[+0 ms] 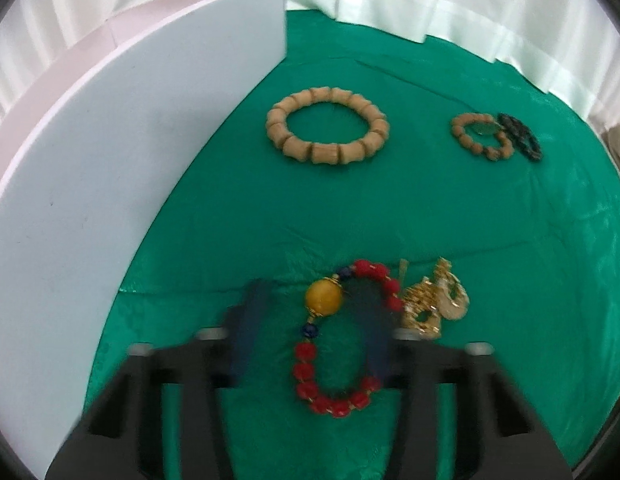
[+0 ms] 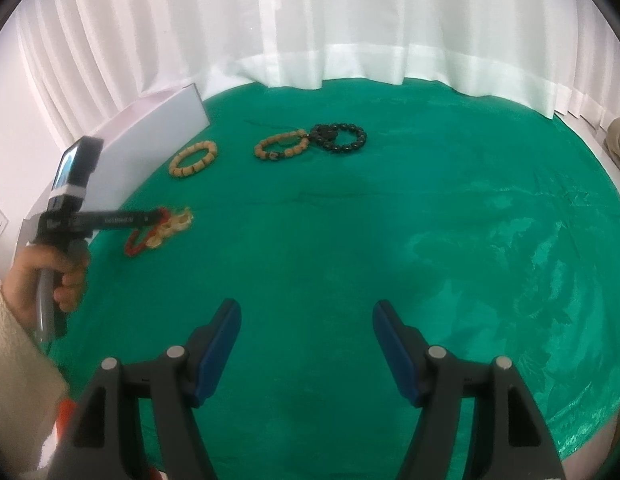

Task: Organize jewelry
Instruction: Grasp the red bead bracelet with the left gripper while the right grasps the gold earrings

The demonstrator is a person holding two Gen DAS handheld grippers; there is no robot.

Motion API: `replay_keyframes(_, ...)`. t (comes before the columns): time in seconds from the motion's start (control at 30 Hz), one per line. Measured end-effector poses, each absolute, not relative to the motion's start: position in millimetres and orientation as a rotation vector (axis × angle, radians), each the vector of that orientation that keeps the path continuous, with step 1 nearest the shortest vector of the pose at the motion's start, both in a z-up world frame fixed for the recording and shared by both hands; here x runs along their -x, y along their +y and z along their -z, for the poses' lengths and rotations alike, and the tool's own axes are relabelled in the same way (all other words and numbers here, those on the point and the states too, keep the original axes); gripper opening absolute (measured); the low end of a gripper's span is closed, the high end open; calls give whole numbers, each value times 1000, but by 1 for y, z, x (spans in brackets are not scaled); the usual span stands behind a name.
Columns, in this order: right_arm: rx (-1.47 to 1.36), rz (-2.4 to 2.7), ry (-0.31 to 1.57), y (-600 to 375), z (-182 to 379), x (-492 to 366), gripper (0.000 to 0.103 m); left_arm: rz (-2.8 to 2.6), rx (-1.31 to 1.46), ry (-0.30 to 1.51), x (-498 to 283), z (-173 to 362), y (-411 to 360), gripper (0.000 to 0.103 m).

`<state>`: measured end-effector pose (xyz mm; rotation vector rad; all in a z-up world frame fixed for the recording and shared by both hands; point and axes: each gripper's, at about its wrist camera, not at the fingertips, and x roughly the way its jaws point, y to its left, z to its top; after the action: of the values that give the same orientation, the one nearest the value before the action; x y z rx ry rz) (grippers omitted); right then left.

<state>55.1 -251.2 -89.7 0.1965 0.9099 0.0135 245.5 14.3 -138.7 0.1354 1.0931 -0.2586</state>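
A red bead bracelet (image 1: 342, 360) with a big yellow bead (image 1: 323, 295) lies on the green cloth. My left gripper (image 1: 314, 300) is open and low over it, one finger to its left, the other inside its loop. A gold ornament (image 1: 434, 300) touches the bracelet's right side. Both also show in the right wrist view, the bracelet (image 2: 140, 240) and the ornament (image 2: 176, 222), under the left gripper (image 2: 154, 216). My right gripper (image 2: 306, 320) is open and empty over bare cloth.
A white box (image 1: 90, 200) stands at the left, also in the right wrist view (image 2: 150, 140). Farther back lie a large tan bracelet (image 1: 328, 130), a small brown bead bracelet (image 1: 480, 136) and a dark bead bracelet (image 2: 344, 138). White curtains hang behind the green cloth (image 2: 390, 240).
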Motion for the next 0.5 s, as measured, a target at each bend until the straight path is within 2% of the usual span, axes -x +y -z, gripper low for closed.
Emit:
replay_keyframes(0.33, -208, -53, 932, -248, 88, -63, 70, 312, 119, 1071, -227, 102, 58, 15)
replay_keyframes(0.5, -241, -181, 1016, -232, 86, -107, 70, 287, 181, 1031, -215, 77, 76, 15)
